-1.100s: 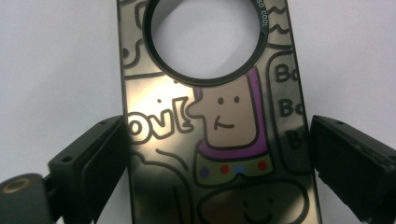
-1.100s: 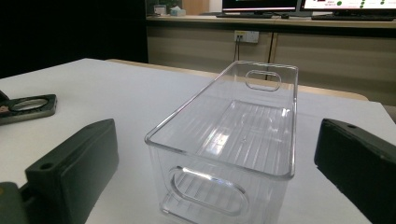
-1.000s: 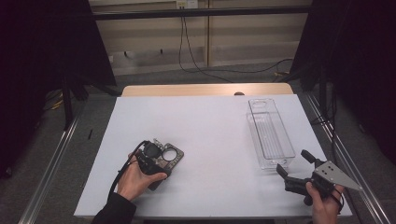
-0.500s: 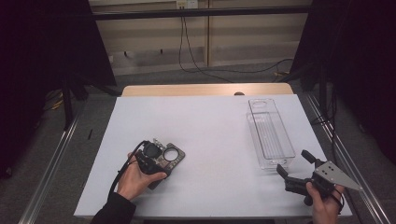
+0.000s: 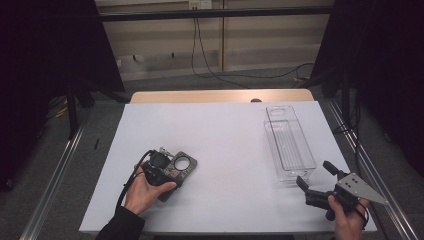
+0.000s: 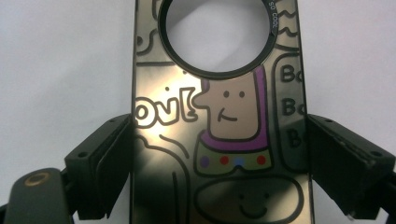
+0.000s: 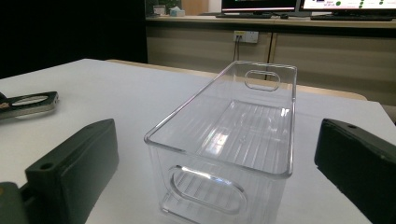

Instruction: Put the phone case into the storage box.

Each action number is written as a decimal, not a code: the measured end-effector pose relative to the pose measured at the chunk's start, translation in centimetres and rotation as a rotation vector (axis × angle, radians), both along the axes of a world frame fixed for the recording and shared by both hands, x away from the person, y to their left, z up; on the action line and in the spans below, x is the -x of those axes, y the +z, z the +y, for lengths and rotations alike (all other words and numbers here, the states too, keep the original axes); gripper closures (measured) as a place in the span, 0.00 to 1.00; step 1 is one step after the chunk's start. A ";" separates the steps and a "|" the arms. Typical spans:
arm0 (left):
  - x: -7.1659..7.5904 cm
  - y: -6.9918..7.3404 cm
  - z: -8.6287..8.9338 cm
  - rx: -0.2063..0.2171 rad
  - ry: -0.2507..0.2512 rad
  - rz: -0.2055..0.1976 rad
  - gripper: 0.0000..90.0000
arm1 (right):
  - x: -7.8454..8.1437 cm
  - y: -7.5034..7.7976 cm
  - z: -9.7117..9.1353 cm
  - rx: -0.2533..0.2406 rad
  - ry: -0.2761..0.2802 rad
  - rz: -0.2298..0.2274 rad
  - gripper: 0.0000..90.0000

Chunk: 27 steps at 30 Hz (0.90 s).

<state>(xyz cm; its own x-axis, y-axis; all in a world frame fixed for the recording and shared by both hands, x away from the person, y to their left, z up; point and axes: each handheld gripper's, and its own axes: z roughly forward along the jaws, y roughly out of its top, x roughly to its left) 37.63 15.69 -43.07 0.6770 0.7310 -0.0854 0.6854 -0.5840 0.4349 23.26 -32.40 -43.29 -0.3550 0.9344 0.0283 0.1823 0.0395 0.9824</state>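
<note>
A glossy dark phone case [image 6: 224, 121] with a cartoon print and a round camera hole lies flat on the white table [image 5: 225, 130]. My left gripper [image 6: 219, 154] straddles it, and both black pads rest against its long edges. In the high view the case [image 5: 182, 166] sits at the front left under that gripper [image 5: 172, 172] and the person's hand. My right gripper [image 5: 314, 173] stands open at the front right. Its jaws [image 7: 224, 140] frame the near end of an empty clear plastic bin [image 7: 233, 121] without touching it. The case [image 7: 28, 103] shows far to its left.
The clear bin [image 5: 290, 142] runs lengthwise along the table's right side, with handle cut-outs in both ends. Metal rails border the table left and right. A cable hangs down the wall behind, and dark curtains flank the space.
</note>
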 end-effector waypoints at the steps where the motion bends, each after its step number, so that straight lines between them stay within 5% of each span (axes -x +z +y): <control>1: 0.0 0.0 0.0 0.000 0.000 0.000 0.14 | 0.0 0.0 0.0 -0.001 0.000 0.000 0.00; 8: 0.4 0.9 0.6 0.088 -0.004 -0.083 0.14 | 0.0 0.0 0.0 0.000 -0.001 0.000 0.00; 18: 0.9 2.1 1.4 0.227 0.005 -0.251 0.14 | 0.0 0.0 0.0 0.001 -0.002 0.000 0.00; 27: 1.3 2.4 1.5 0.295 -0.003 -0.327 0.14 | 0.0 0.0 0.0 0.001 0.000 0.000 0.00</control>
